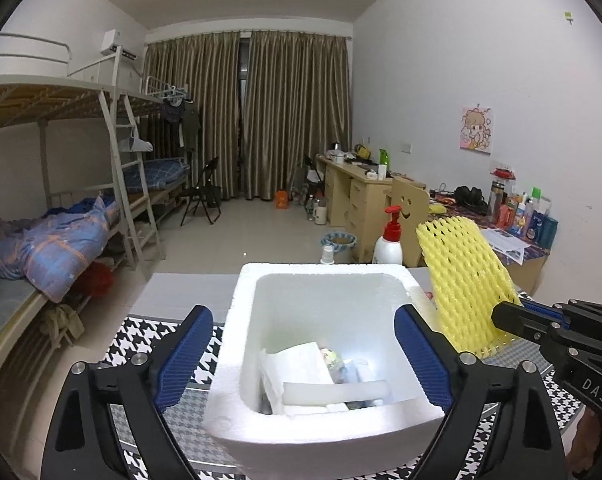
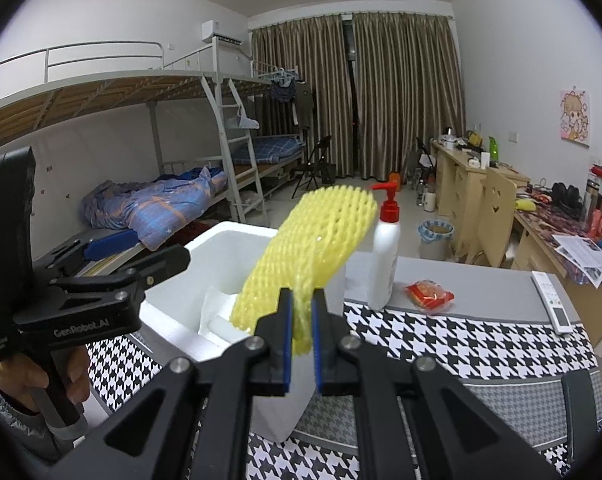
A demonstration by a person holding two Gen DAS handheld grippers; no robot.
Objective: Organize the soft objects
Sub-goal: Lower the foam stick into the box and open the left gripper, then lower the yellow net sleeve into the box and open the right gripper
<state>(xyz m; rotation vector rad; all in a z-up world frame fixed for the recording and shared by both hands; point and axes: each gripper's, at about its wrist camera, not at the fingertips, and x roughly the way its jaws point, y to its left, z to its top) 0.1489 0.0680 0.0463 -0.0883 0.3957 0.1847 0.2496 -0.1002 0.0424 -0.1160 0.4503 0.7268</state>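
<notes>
A white foam box [image 1: 237, 344] stands on the houndstooth tablecloth and holds white foam pieces [image 1: 333, 394] and paper. My left gripper [image 1: 301, 356] is open, one finger on each side of the box. My right gripper [image 2: 301, 320] is shut on a yellow foam net sleeve [image 2: 313, 236], holding it upright just above the box's right edge [image 2: 205, 248]. The sleeve [image 1: 465, 280] and the right gripper [image 1: 513, 316] also show at the right of the left wrist view. The left gripper [image 2: 169, 258] shows at the left of the right wrist view.
A white pump bottle with a red top [image 2: 385, 256], a red snack packet [image 2: 429, 294] and a white remote [image 2: 551, 300] lie on the table [image 2: 481, 276] beyond the box. Bunk beds [image 1: 61, 216] stand left, desks [image 1: 357, 192] right.
</notes>
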